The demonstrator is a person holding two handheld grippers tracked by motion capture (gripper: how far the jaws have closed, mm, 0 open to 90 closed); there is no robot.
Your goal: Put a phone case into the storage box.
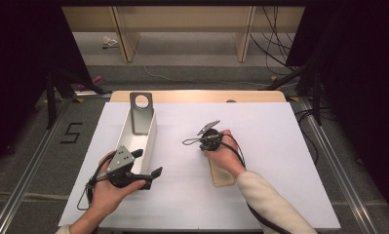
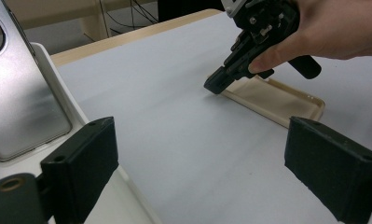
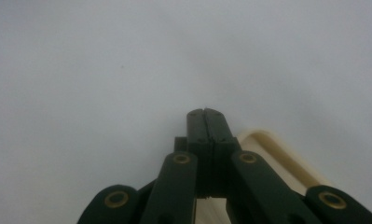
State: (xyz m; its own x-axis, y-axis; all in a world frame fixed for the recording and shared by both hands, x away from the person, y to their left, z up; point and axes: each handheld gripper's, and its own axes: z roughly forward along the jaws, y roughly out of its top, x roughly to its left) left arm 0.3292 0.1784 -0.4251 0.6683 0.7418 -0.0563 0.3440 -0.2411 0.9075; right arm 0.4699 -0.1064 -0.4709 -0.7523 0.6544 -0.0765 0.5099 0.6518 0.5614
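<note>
In the high view, the left gripper (image 1: pixel 147 163) is hovering near the table's near-left side with its jaws standing wide apart and nothing between them, just beside the near end of a long white tray (image 1: pixel 150 139) that is holding a silver phone (image 1: pixel 141 113) leaning at its far end. The right gripper (image 1: pixel 202 142) is sitting mid-table, its hand lying over a beige phone case (image 1: pixel 220 176) on the white sheet (image 1: pixel 275 146). In the left gripper view, the right gripper (image 2: pixel 216 85) is touching the left end of the case (image 2: pixel 274 99) with closed jaws. In the right gripper view, the jaws are pressing together, holding nothing, with the case's corner (image 3: pixel 272 149) just beside them on the right.
</note>
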